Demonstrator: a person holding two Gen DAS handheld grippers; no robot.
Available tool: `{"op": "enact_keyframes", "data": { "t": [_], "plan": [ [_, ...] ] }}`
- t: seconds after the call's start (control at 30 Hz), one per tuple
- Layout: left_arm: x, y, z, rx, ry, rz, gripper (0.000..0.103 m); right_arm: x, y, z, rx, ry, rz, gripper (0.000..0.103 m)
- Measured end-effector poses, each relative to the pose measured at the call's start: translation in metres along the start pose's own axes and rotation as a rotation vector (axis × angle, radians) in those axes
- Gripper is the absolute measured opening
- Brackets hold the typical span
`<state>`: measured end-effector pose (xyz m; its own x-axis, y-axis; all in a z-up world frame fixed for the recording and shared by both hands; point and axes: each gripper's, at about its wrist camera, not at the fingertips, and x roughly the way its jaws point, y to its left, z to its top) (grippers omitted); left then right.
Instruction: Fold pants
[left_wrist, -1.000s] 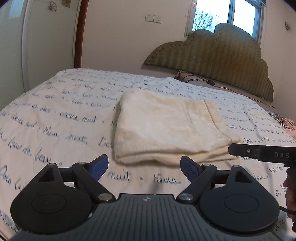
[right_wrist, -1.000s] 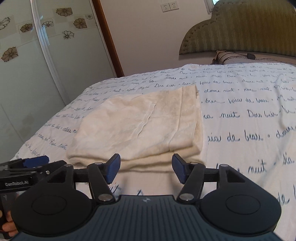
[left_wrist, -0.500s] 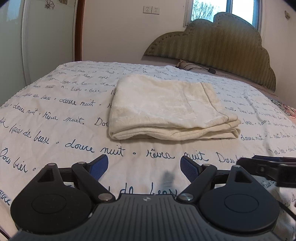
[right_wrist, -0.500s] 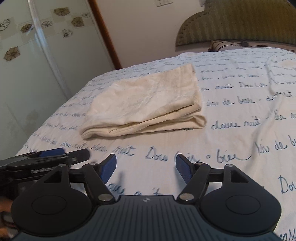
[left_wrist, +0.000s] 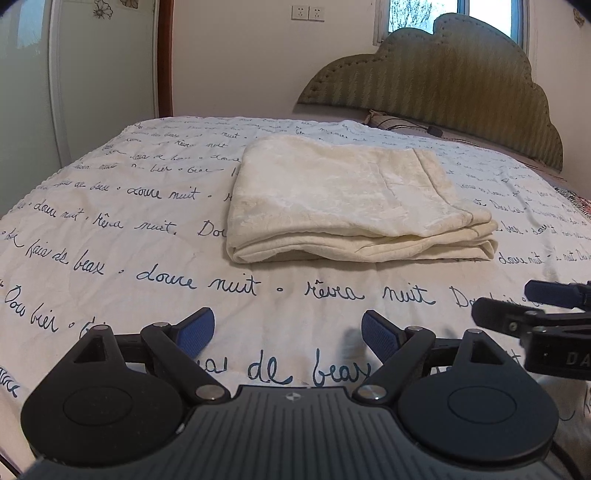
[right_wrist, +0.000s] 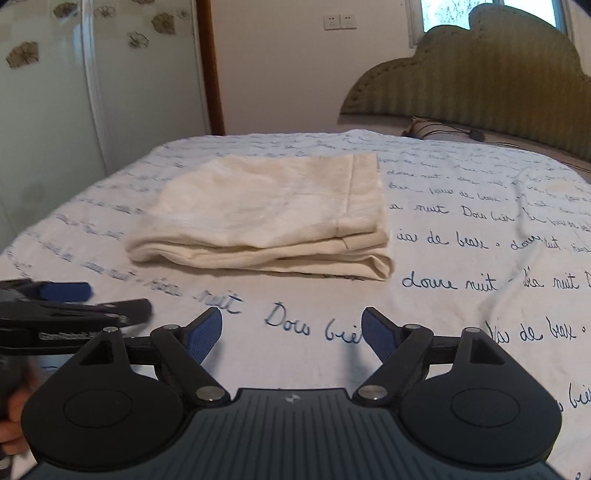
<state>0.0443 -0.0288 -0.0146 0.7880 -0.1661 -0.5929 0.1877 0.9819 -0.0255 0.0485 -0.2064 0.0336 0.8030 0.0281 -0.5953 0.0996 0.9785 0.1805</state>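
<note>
On the bed: cream pants (left_wrist: 351, 206) lie folded into a flat, layered rectangle on the white bedspread (left_wrist: 110, 229) printed with blue French script, at about 12 o'clock from both tools.
Pants, detail: stacked layers show along the near edge; the hem band runs down the 3 o'clock side in both views; the top surface looks smooth apart from faint creases.
Step in hand: by my reading the folding itself is finished, and both tools stand clear of the bundle at the near side of the bed.
Next move: little seems needed; if anything, a light press on the 3 o'clock corner, where the layers gape slightly, or simply drawing the tools away without catching the cloth.
Left tool (left_wrist: 288, 330): blue-padded fingers spread wide, nothing between them, hovering over the bedspread well short of the pants and touching neither, as far as I can judge.
Right tool (right_wrist: 293, 328): fingers likewise spread wide and empty, over the script print, apart from the pants.
Cross-views: each tool shows at the edge of the other's view, the right one at 3 o'clock, the left one at 9 o'clock and slightly blurred.
Background: padded green headboard (left_wrist: 443, 81) at 1 o'clock, window above it, a wall socket at 12 o'clock.
</note>
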Motion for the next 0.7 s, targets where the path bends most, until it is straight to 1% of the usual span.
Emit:
{"op": "enact_keyframes", "data": {
  "t": [0.03,0.1,0.2,0.23,0.3,0.33,0.37,0.5,0.7],
  "plan": [
    [0.0,-0.001,-0.001,0.003,-0.002,0.005,0.09,0.004,-0.002,-0.003,0.014,0.002,0.011,0.083],
    [0.002,-0.002,-0.002,0.009,-0.006,0.019,0.092,0.01,-0.004,-0.007,0.028,0.01,0.008,0.083],
    [0.004,-0.004,-0.005,0.028,-0.018,0.037,0.094,0.017,0.0,-0.014,-0.021,0.014,-0.043,0.084],
    [0.005,-0.005,-0.007,0.035,-0.018,0.044,0.095,0.018,0.001,-0.015,-0.033,0.009,-0.051,0.085],
    [0.009,-0.006,-0.009,0.041,-0.012,0.053,0.098,0.021,0.002,-0.016,-0.036,0.002,-0.068,0.101],
    [0.01,-0.006,-0.01,0.043,-0.011,0.056,0.1,0.022,0.002,-0.017,-0.034,0.005,-0.072,0.103],
    [0.011,-0.007,-0.011,0.045,-0.007,0.057,0.103,0.023,0.0,-0.017,-0.029,0.013,-0.072,0.103],
    [0.014,-0.008,-0.011,0.056,0.007,0.074,0.103,0.03,-0.001,-0.017,-0.013,0.047,-0.07,0.103],
    [0.017,-0.005,-0.012,0.043,0.023,0.065,0.103,0.032,-0.005,-0.016,-0.004,0.051,-0.06,0.103]
  ]
}}
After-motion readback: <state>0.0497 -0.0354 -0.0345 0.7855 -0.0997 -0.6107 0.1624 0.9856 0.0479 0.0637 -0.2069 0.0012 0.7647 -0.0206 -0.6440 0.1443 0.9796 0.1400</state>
